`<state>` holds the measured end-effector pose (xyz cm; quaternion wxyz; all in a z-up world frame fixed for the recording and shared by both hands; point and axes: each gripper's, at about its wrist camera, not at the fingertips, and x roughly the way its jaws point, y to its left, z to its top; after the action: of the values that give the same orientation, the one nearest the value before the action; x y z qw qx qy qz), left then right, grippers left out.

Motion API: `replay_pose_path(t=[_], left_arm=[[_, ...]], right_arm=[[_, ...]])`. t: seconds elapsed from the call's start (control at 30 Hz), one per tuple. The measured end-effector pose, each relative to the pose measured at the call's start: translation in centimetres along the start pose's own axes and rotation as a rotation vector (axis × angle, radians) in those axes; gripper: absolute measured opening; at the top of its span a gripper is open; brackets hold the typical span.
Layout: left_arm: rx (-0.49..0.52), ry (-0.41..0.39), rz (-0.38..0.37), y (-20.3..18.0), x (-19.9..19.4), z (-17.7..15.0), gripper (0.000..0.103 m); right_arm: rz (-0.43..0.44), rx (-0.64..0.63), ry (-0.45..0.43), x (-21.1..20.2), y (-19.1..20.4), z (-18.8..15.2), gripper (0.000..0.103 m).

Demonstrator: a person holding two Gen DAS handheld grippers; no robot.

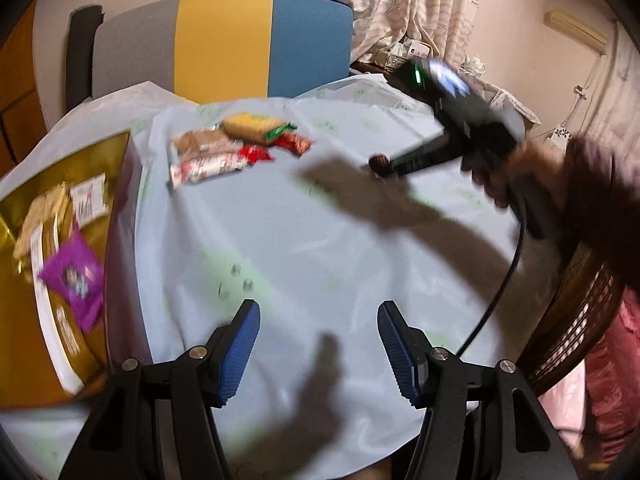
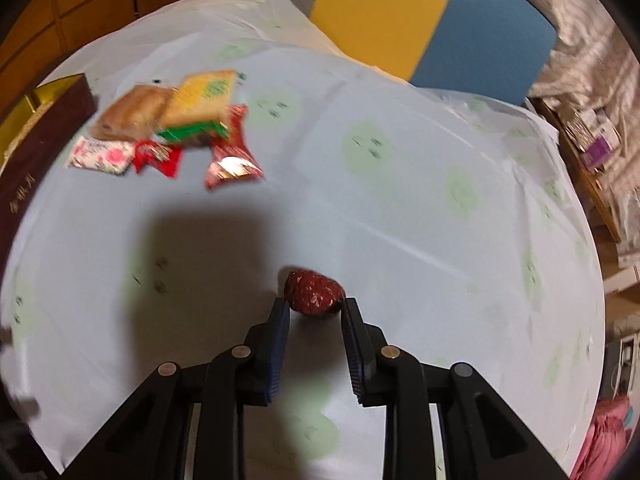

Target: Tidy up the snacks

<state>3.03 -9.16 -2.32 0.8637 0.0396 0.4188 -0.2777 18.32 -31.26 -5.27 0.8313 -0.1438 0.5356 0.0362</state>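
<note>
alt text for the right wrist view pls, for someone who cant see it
The right gripper closes its blue-padded fingers around a small dark red wrapped snack above a pale blue tablecloth. A blurred cluster of snack packets lies at upper left beside a dark box.

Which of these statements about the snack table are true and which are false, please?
1. The right tool has a dark red wrapped sweet at its tips. True.
2. The left tool grips a purple packet. False: nothing lies between its jaws; the purple packet lies in the gold box.
3. Several snacks lie in a cluster on the tablecloth. True.
4. The gold box holds nothing. False: it holds packets.
</note>
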Motion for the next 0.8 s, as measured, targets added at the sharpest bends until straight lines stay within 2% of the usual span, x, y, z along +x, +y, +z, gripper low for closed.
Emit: replay_pose_path(t=[0.03, 0.13, 0.3, 0.33, 0.4, 0.5, 0.53, 0.67, 0.8], left_arm=[[-0.008, 0.0, 0.001, 0.1, 0.0, 0.8, 0.062], [-0.054, -0.008, 0.001, 1.0, 0.1, 4.0, 0.062], [-0.141, -0.001, -0.001, 3.1, 1.6, 9.1, 0.062], [-0.159, 0.006, 0.005, 3.7, 2.2, 10.1, 0.062], [-0.223, 0.02, -0.009, 5.0, 3.3, 12.0, 0.062], [-0.321, 0.033, -0.02, 6.9, 4.9, 14.5, 0.062], [-0.341, 0.036, -0.023, 7.3, 5.4, 15.0, 0.062], [-0.395, 0.069, -0.021, 8.0, 7.8, 17.6, 0.062], [-0.443, 0.124, 0.007, 8.7, 11.0, 19.8, 0.069]], right_arm=[[-0.001, 0.006, 0.006, 0.2, -0.2, -0.3, 0.015], [-0.013, 0.005, 0.019, 0.7, -0.3, -0.3, 0.015], [0.016, 0.013, 0.023, 0.8, -0.5, -0.1, 0.015], [0.028, 0.019, 0.028, 0.9, -0.7, 0.1, 0.017], [0.029, 0.033, 0.039, 1.1, -1.2, 0.2, 0.027], [0.043, 0.065, 0.053, 1.4, -2.2, 0.7, 0.034], [0.052, 0.077, 0.053, 1.3, -2.4, 0.8, 0.039], [0.065, 0.076, 0.026, 1.0, -2.4, 1.3, 0.041], [0.053, 0.07, 0.019, 0.9, -2.2, 1.4, 0.041]])
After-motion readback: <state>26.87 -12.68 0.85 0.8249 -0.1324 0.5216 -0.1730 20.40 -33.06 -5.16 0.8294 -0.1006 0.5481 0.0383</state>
